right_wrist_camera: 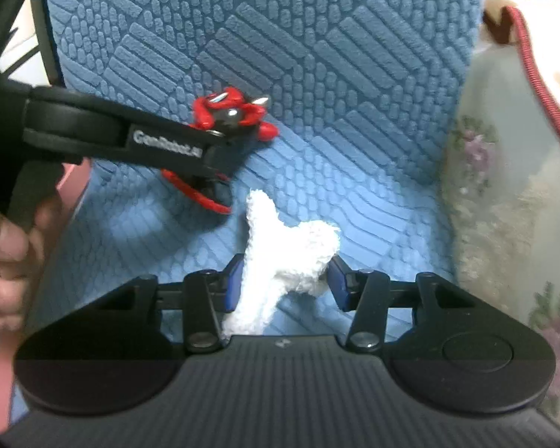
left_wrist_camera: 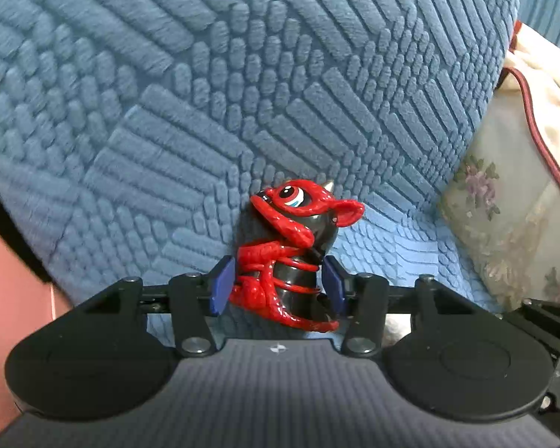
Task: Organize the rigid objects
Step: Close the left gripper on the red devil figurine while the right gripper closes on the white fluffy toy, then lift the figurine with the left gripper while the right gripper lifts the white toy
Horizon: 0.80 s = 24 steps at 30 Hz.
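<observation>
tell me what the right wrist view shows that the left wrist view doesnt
Only the right wrist view shows the white fluffy toy between the right gripper jaws, the person's hand on the left tool's handle, and the left gripper from outside.

Only the left wrist view shows the red creature figurine close up, its eye visible, clamped by the left gripper.

Both show the figurine, the blue textured cover and the floral cushion at right.

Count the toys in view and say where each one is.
2. The red and black creature figure sits between the left gripper fingers, above the blue textured cushion. The white fuzzy toy sits between the right gripper fingers. Others may be hidden.
</observation>
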Available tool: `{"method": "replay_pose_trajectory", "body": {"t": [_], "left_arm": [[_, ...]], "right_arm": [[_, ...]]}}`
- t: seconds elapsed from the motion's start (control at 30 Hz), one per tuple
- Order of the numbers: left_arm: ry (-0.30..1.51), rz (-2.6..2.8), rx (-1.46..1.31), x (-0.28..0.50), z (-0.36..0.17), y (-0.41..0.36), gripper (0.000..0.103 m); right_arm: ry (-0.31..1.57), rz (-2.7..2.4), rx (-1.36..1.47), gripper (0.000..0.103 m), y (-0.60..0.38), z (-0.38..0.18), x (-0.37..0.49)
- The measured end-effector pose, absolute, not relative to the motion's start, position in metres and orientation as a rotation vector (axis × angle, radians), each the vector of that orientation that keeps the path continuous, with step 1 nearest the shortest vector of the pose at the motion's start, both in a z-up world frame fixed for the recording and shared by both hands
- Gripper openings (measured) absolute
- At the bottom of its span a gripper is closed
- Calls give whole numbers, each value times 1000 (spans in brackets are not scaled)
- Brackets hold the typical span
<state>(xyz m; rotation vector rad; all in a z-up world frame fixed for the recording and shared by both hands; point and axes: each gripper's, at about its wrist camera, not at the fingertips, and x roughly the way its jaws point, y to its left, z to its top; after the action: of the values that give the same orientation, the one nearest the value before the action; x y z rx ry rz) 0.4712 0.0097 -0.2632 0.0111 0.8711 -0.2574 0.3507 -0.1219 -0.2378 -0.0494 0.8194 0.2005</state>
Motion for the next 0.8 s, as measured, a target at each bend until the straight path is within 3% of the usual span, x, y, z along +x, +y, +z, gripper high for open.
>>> {"method": "replay_pose_trajectory", "body": {"t": [0.8], "left_arm": [[893, -126, -116, 334, -249, 37, 54]], "right_arm": [[846, 204, 97, 49, -111, -222, 241]]}}
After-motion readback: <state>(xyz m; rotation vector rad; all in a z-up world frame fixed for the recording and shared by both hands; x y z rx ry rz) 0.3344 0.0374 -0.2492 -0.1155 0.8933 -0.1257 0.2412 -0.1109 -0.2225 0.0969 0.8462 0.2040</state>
